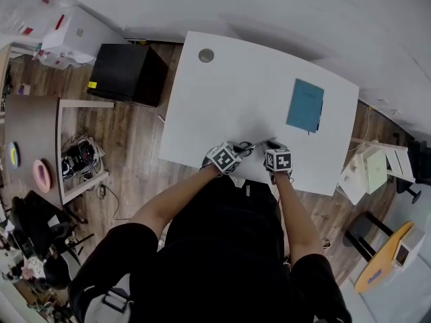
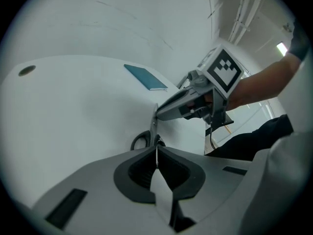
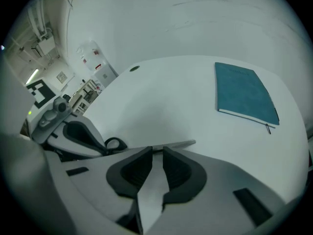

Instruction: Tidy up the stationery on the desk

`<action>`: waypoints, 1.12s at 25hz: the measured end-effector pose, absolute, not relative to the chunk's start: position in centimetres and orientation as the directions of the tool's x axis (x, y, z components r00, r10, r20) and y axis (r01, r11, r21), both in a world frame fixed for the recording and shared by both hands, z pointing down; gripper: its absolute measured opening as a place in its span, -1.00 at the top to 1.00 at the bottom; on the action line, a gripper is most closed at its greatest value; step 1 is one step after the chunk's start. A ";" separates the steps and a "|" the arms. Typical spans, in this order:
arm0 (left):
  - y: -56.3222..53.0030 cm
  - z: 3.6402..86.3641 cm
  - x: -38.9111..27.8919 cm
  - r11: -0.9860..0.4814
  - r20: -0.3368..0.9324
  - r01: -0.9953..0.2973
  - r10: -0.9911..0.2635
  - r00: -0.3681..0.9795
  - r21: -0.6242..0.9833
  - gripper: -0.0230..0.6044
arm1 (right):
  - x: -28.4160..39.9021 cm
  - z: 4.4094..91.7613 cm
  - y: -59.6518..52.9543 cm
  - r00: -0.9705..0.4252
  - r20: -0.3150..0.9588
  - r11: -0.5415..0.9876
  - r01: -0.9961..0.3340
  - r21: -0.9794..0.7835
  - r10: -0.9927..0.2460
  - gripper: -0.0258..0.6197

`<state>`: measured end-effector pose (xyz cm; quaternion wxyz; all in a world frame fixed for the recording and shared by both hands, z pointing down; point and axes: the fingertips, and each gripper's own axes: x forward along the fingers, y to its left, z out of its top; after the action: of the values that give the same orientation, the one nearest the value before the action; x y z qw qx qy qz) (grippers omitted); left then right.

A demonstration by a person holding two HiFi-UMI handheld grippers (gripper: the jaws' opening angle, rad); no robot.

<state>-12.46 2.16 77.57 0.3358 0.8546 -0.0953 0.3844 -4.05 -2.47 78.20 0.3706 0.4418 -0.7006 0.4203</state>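
Scissors (image 2: 153, 124) lie at the near edge of the white desk (image 1: 229, 99), stretched between my two grippers. My left gripper (image 2: 156, 151): jaws pressed together on the handle end. My right gripper (image 3: 157, 153): jaws a narrow gap apart, blade lying across just past the tips. Teal notebook (image 1: 305, 105) lies well apart, far right.

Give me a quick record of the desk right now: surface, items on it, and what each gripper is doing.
surface: white desk, grey grommet at a far corner
items: teal notebook; scissors
left gripper: shut on the scissors beside the handles
right gripper: jaws slightly apart, blade lying across their tips, apparently not clamped
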 end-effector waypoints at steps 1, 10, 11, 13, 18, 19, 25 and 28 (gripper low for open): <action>2.4 77.5 -12.2 -0.754 0.711 -0.417 0.093 0.697 0.507 0.87 | -4.2 78.3 -2.9 -0.328 0.896 0.251 -0.933 -0.257 -0.301 0.68; 4.4 77.4 -9.3 -0.771 0.649 -0.340 0.122 0.751 0.538 0.87 | -5.1 77.8 -4.2 -0.280 0.894 0.227 -0.951 -0.209 -0.351 0.68; 5.0 77.6 -8.9 -0.782 0.656 -0.328 0.133 0.743 0.529 0.88 | -5.3 77.9 -4.2 -0.276 0.893 0.233 -0.951 -0.201 -0.355 0.68; 5.8 78.0 -8.3 -0.799 0.666 -0.313 0.140 0.733 0.513 0.87 | -5.9 78.0 -4.6 -0.284 0.887 0.268 -0.944 -0.192 -0.365 0.68; 6.3 77.6 -8.4 -0.773 0.666 -0.371 0.088 0.741 0.514 0.87 | -9.1 77.3 -4.8 -0.361 0.873 0.453 -0.871 -0.190 -0.329 0.68; 6.2 77.5 -8.8 -0.762 0.666 -0.391 0.070 0.742 0.516 0.87 | -9.3 77.1 -4.5 -0.369 0.869 0.465 -0.865 -0.191 -0.330 0.68; 6.3 75.9 -13.3 -0.698 0.665 -0.514 -0.072 0.743 0.499 0.87 | -8.7 75.5 0.3 -0.426 0.822 0.374 -0.882 -0.286 -0.377 0.68; 5.9 75.1 -16.0 -0.666 0.677 -0.580 -0.150 0.720 0.469 0.87 | -9.8 75.0 2.7 -0.453 0.796 0.349 -0.879 -0.325 -0.401 0.68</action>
<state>-16.03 5.94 75.14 0.3491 0.8593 -0.2124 0.3076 -9.83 2.75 74.96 0.3100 0.4210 -0.7604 0.3853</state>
